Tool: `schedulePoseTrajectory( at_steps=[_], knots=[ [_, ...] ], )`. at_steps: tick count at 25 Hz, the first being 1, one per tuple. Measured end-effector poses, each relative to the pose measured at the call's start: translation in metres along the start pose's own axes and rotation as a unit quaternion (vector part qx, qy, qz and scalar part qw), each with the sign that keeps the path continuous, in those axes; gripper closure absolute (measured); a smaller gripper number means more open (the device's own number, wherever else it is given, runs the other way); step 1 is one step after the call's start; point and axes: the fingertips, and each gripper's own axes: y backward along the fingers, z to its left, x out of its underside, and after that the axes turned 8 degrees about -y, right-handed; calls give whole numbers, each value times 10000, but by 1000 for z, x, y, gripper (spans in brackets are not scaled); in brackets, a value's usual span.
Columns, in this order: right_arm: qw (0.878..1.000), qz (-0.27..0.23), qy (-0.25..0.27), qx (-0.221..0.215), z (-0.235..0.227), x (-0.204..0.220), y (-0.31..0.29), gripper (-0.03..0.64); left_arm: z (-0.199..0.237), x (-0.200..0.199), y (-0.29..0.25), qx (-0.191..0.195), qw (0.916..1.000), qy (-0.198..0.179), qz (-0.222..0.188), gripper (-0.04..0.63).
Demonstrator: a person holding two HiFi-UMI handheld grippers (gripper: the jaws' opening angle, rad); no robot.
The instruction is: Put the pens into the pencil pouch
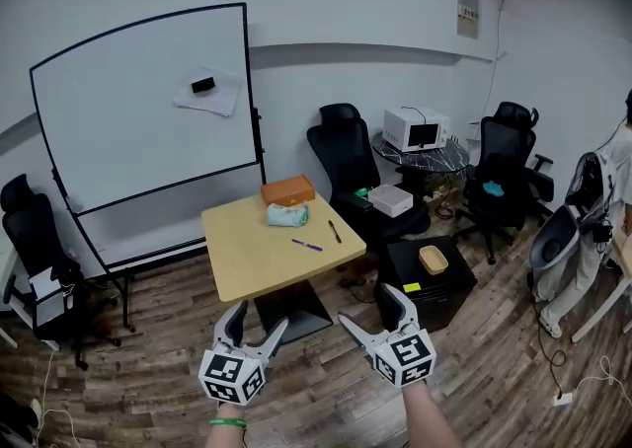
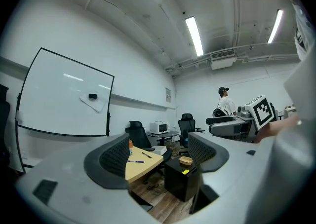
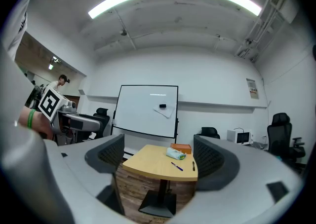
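The two pens lie on the yellow table (image 1: 242,263), well apart from both claws. The blue pen (image 1: 306,245) sits near the table's right edge, and the black pen (image 1: 335,231) lies just beside it at about 2 o'clock. The pencil pouch (image 1: 287,215), pale green and white, rests at 11 o'clock from the blue pen. An orange box (image 1: 288,189) touches it or nearly so on the far side.

In the head view the left claw (image 1: 259,318) and the right claw (image 1: 365,304) hang low over the wood floor (image 1: 474,377). The table stands at 12 o'clock from them. Each claw is spread wide and holds nothing. The right gripper view frames the table, pouch and pens in the gap between its jaws, far off. The left gripper view shows the table's corner and a black cabinet (image 2: 182,181) there.

A whiteboard (image 1: 148,111) stands at 10 o'clock from the table, and a black office chair (image 1: 341,155) at 1 o'clock. A person (image 1: 617,199) stands at the right edge of the head view.
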Motion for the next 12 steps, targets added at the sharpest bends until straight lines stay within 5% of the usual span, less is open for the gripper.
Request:
schedulePoseTrajectory(
  at_steps=[12],
  knots=[
    [10000, -1, 1, -69, -40, 8, -24, 227, 11, 11, -40, -162, 9999, 18, 33, 255]
  ],
)
